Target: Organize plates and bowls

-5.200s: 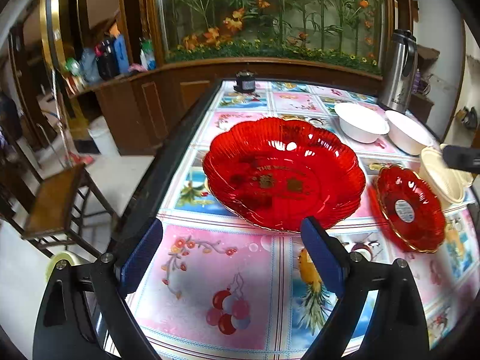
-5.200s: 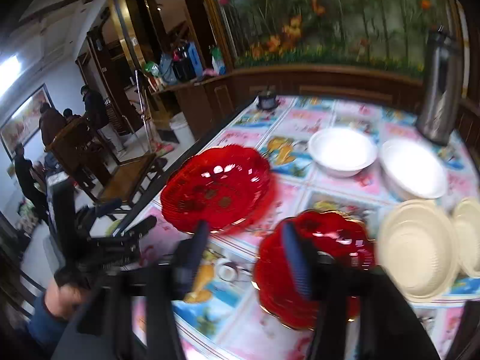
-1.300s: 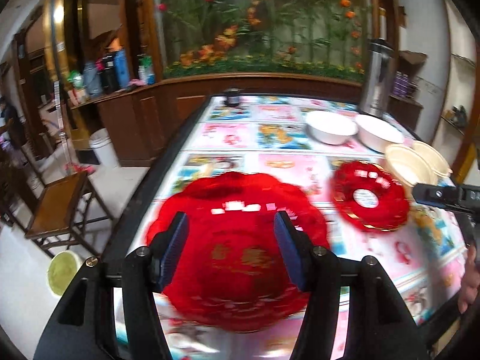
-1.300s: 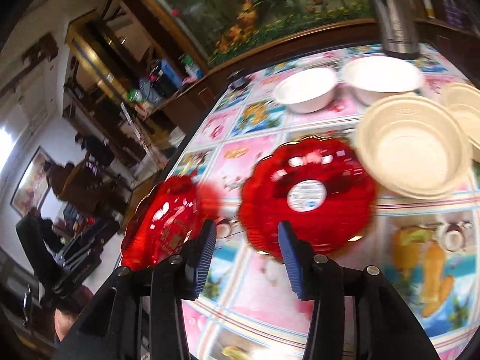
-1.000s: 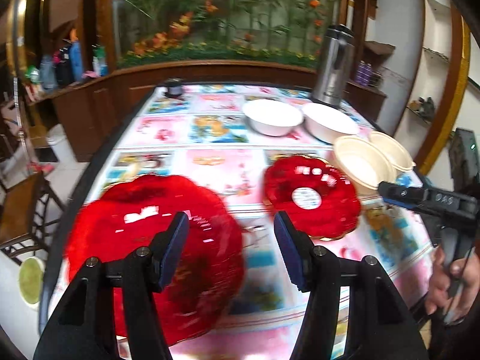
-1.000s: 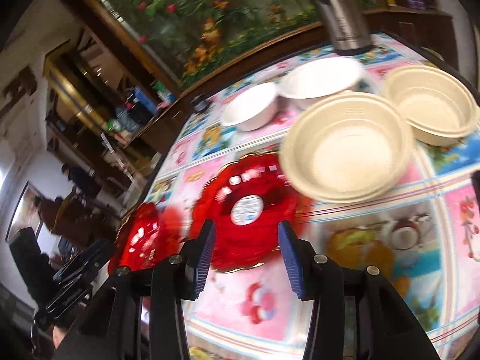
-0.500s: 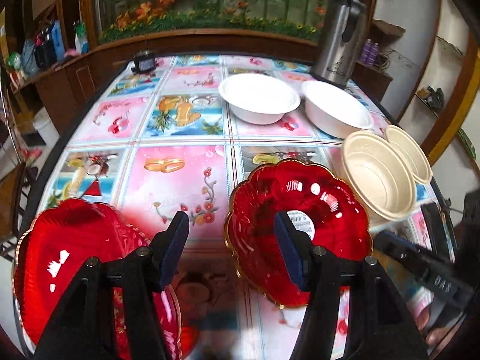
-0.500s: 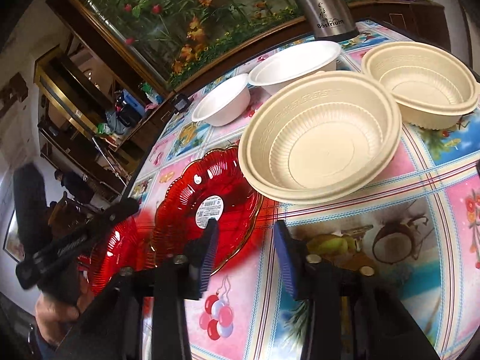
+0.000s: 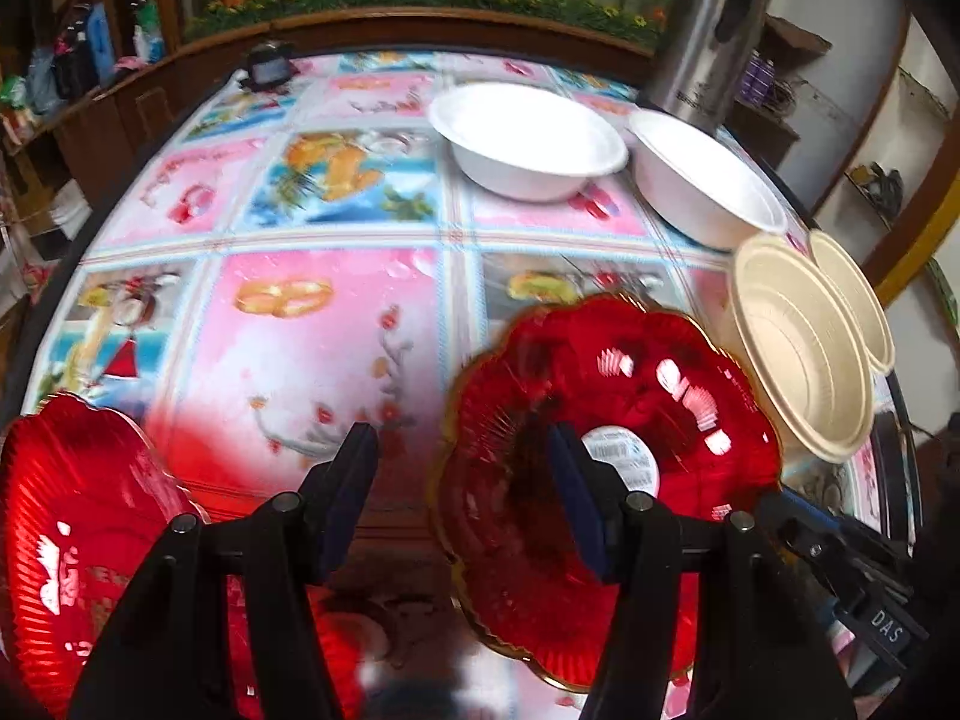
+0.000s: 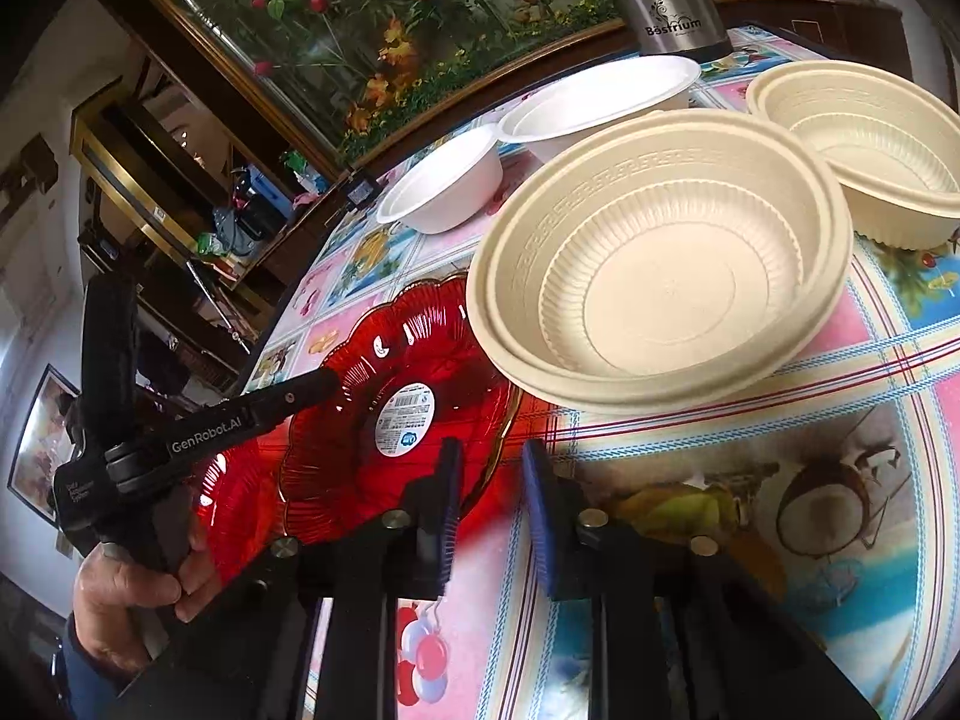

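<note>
On the tabletop (image 9: 312, 324), under a glossy oilcloth of pink and blue picture squares: a small red plate (image 9: 678, 396), of clear glassy material, scalloped and ribbed, with a thin gold rim and a round white label in the middle. Lies near the front edge, touching the nearer of two beige bowls (image 10: 660, 276), both matte, finely fluted inside, with a key pattern pressed under the rim. Further back, two plain white bowls (image 9: 528, 138), smooth and thin-walled, close side by side. At the left front corner, a large red plate (image 9: 78, 510) of the same ribbed make, well apart from the small one. Left gripper (image 9: 459, 456) above the small plate's left rim, jaws released, one blue pad over the plate and the other over the cloth. Right gripper (image 10: 491, 456) at the plate's right rim, jaws just closing and now almost together, red showing in the narrow gap; cannot tell whether the pads already press on the rim. Behind the bowls, a brushed steel flask (image 9: 696, 30). Around the tabletop, dark wooden panelling and a wall of painted flowers (image 10: 420, 0).
</note>
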